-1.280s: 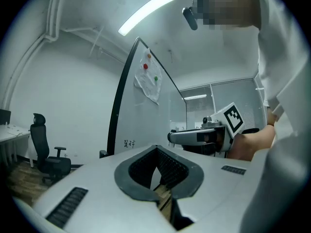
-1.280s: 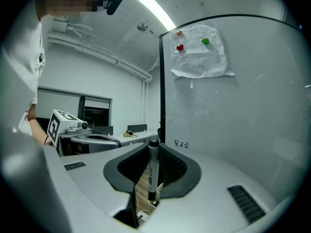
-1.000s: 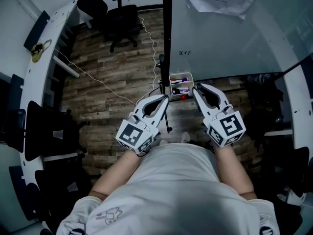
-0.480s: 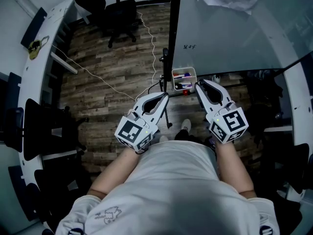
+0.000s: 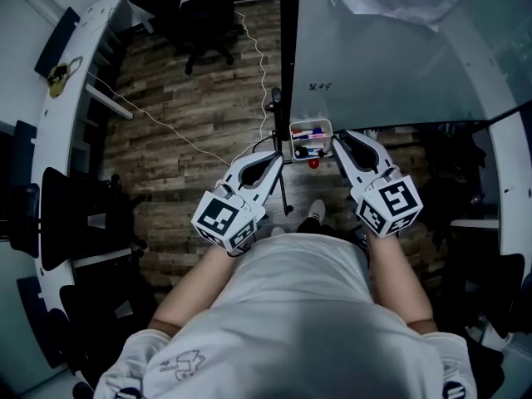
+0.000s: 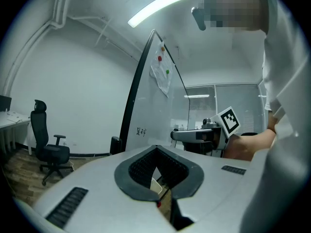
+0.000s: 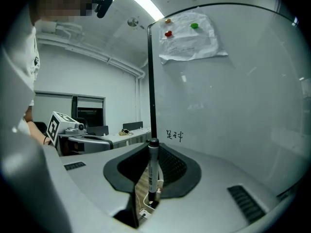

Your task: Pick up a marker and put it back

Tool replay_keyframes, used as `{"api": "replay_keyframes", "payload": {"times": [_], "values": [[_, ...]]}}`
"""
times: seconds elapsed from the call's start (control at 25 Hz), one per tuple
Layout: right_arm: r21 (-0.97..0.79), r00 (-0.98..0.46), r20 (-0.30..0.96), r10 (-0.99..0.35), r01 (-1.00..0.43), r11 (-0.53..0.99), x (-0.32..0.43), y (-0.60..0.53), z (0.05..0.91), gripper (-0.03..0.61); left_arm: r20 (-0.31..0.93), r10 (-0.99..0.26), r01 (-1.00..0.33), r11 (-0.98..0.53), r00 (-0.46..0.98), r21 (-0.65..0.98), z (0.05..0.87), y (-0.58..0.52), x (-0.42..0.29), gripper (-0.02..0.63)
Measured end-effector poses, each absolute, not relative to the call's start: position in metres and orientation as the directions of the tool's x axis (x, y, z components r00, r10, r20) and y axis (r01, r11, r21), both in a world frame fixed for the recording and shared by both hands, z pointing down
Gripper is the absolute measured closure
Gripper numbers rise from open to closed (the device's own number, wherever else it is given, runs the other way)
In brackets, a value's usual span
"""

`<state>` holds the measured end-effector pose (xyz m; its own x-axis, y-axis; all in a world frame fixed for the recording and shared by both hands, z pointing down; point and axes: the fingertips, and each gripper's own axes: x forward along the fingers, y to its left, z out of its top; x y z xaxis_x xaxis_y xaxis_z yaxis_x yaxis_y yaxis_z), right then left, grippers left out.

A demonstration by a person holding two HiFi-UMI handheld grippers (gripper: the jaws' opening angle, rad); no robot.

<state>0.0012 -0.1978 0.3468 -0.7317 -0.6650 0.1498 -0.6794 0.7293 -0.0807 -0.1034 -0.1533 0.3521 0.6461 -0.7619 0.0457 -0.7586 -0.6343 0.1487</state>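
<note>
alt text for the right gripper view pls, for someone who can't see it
The right gripper is shut on a marker held upright between its jaws, facing a large whiteboard. A sheet of paper is pinned near the board's top by coloured magnets, and the left gripper shows at far left.

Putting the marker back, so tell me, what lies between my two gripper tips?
In the head view, a small white plastic tray holding markers sits between the left gripper and right gripper, with a small red round thing at its near edge.
</note>
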Motion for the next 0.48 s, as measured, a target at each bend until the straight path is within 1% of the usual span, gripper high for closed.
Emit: {"api": "replay_keyframes", "payload": {"times": [0.48], "values": [[-0.152,-0.756,0.195,-0.625,-0.653,0.742,0.012,-0.244,0.381,0.505,0.116,-0.760,-0.765,-0.614,0.639,0.194,0.380,-0.196,-0.087,0.609]]}}
